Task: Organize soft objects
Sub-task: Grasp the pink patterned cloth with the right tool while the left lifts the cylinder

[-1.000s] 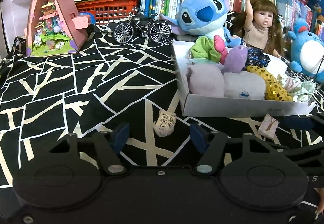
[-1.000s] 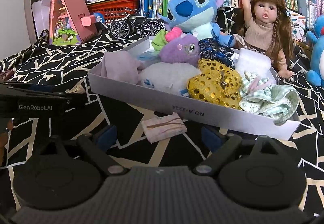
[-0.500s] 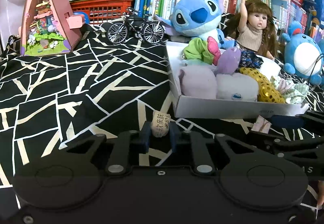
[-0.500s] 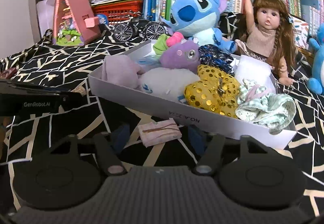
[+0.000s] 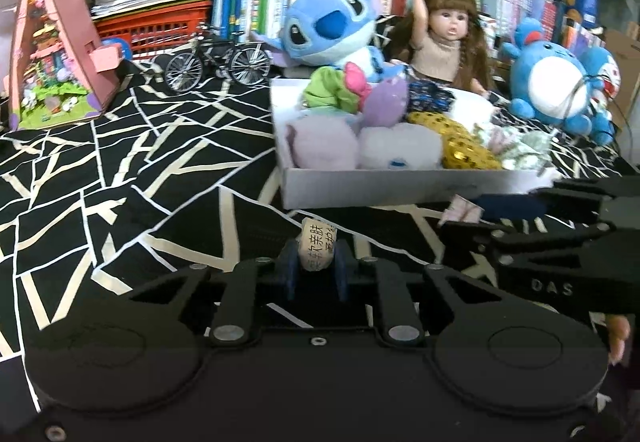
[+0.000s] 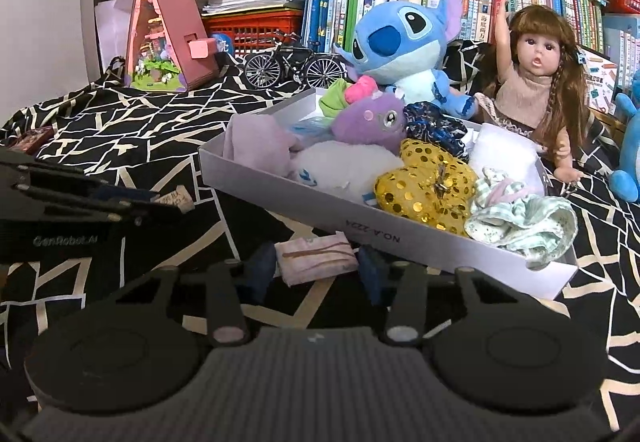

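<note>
left gripper (image 5: 317, 269): pads clamped on the small rolled pouch (image 5: 318, 248), cream with printed characters; roll stands roughly upright between the pads, top poking above them
right gripper (image 6: 316, 269): jaws part-way apart, straddling the pink folded cloth (image 6: 316, 257); pads close to its short ends, contact not clear
pink folded cloth: lies flat on the black patterned cover (image 6: 120, 122), just beside the near wall of the white box (image 6: 400, 238); long axis runs left-right, across the jaw gap
white box: already crowded with soft toys, e.g. gold sequin pouch (image 6: 428, 186); sits ahead and slightly right of both grippers
key relation: box wall is directly beyond each held or targeted item, so both must go up and forward over the rim
nearer arm: right gripper is closer to the box; left gripper has farther to travel rightward
likely step: right closes on cloth, left lifts roll
risk: little free space inside; cloth may slip out
</note>
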Demonstrator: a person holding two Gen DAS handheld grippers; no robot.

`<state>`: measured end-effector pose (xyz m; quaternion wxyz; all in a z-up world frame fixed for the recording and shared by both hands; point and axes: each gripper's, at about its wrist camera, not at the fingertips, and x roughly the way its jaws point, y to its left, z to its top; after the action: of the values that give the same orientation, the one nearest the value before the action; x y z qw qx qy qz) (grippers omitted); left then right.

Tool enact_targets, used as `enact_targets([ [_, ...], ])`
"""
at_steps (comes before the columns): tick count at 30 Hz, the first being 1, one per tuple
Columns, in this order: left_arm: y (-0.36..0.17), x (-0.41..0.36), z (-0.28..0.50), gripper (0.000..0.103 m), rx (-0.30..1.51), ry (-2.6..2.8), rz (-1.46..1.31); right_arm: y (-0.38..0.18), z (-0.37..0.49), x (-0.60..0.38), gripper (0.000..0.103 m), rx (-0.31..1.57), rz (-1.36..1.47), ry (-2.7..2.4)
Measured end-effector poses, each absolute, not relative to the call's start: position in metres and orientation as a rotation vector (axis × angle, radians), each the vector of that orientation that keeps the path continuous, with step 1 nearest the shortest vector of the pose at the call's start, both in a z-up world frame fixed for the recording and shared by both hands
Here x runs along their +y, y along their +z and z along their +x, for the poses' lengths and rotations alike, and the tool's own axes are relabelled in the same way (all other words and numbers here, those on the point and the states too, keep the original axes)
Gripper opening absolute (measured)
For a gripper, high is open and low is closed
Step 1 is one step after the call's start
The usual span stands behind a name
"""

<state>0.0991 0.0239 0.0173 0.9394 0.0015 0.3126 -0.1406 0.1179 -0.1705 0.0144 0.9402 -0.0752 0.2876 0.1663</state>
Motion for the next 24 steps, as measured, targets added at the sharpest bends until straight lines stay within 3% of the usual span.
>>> enact_targets([
  [24,0.028,0.006,0.075,0.018,0.640,-0.406,0.042,0.027,0.096,-0.179,0.051,0.565,-0.158,0.344],
])
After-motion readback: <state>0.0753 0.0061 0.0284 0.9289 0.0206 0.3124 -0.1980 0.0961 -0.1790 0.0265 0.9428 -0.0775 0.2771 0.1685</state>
